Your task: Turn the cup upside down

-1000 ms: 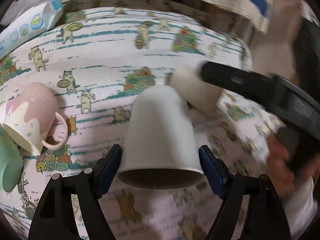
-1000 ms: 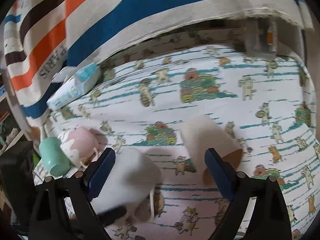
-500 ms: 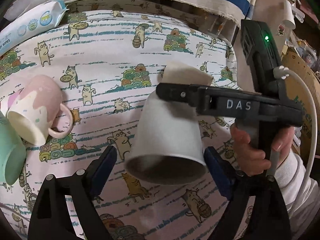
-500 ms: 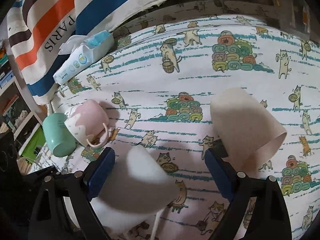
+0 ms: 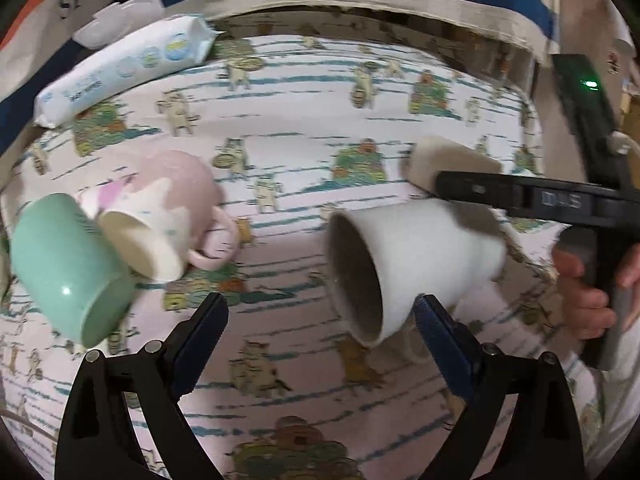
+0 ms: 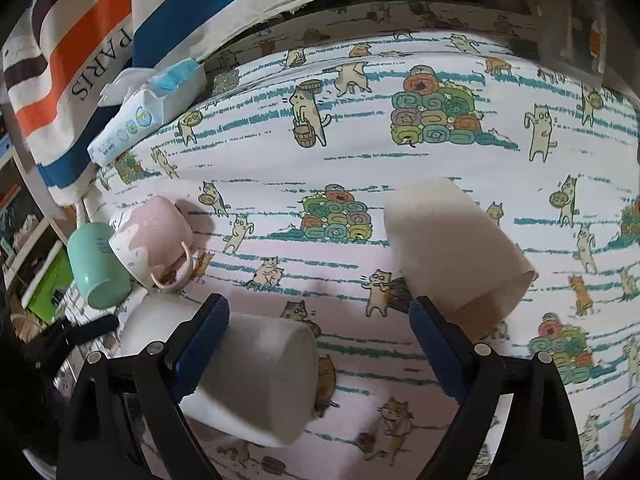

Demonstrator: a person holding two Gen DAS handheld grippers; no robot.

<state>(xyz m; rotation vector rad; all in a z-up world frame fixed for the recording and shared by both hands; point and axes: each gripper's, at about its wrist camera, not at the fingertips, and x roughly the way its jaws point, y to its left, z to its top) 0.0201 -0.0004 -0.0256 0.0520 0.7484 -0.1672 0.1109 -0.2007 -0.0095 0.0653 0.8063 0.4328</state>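
Note:
A white mug (image 5: 416, 268) lies on its side on the cartoon-cat cloth, mouth toward the left wrist camera and its base to the right; it also shows in the right wrist view (image 6: 248, 376). My left gripper (image 5: 320, 340) is open, with the mug's rim just beyond its right finger. A beige cup (image 6: 456, 248) lies on its side past my right gripper (image 6: 318, 344), which is open and empty. The right gripper's finger (image 5: 516, 196) crosses over the white mug in the left wrist view, with the beige cup (image 5: 436, 160) behind it.
A pink-and-white mug (image 5: 160, 220) and a mint green cup (image 5: 68, 264) lie on their sides at the left. A pack of wipes (image 5: 128, 68) lies at the far left by a striped "PARIS" cloth (image 6: 104, 40). The table edge runs along the right.
The white mug has gone from upside down between my left fingers to lying on its side, free of them. My left gripper has drawn back and turned left.

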